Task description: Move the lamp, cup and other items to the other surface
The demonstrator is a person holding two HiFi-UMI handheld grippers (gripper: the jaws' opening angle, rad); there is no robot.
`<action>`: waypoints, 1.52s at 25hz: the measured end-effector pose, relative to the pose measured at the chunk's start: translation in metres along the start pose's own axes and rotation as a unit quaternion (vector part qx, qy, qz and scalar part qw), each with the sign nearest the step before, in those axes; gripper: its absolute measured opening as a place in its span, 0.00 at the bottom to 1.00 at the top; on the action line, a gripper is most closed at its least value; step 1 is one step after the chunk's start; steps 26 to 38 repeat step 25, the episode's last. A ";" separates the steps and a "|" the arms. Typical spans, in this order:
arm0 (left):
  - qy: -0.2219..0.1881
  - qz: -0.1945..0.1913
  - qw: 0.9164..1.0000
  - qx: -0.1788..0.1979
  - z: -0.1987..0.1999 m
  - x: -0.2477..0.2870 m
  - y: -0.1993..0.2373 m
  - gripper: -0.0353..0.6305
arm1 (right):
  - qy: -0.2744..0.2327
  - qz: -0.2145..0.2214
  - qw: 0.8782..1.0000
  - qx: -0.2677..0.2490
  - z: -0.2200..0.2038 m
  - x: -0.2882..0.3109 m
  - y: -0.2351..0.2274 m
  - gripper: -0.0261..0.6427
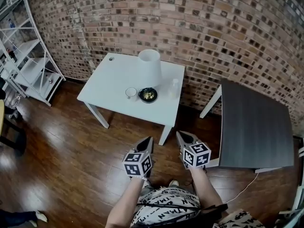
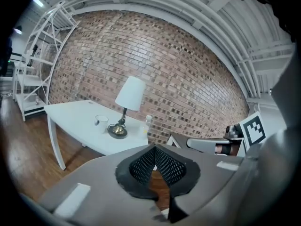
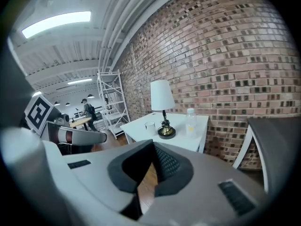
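Head view, nearest first. Both forearms reach forward over a wooden floor. The left gripper has its jaws pressed together at the tips, with nothing between them; its own view shows the mesh pads meeting in a point, with floor visible in the gap behind. The right gripper is likewise closed and empty, its pads meeting at the tip. Both point level-to-downward toward the white table, well short of it.

On that table, toward its right half, the task's things stand in a loose row. The cup, small and pale, stands left of the lamp. The lamp has a white tapered shade, a thin dark stem and a round brass-coloured base; it stands upright. The bottle, clear plastic, stands right of the lamp near the table's right edge.

The dark table, to the right and apart from the white one, carries nothing visible. A brick wall stands behind both tables; a white rack stands at far left.
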State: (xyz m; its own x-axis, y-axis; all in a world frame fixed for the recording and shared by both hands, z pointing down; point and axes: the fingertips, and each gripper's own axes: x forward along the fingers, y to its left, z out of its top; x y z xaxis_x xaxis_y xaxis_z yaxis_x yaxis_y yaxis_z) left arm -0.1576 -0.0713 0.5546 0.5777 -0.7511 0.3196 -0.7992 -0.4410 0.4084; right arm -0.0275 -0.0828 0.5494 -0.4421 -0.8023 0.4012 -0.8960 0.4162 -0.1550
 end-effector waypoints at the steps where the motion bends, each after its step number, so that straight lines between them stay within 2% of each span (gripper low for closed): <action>1: -0.001 0.002 1.000 0.000 0.000 0.001 -0.003 0.06 | 0.001 -0.001 1.000 0.003 -0.003 -0.004 -0.004 0.05; 15: 0.003 0.013 1.000 0.014 -0.003 0.005 -0.038 0.06 | -0.003 -0.001 1.000 0.025 -0.015 -0.038 -0.028 0.05; 38: 0.003 0.026 1.000 0.017 -0.009 0.002 -0.034 0.06 | -0.003 0.006 1.000 0.020 -0.017 -0.036 -0.027 0.05</action>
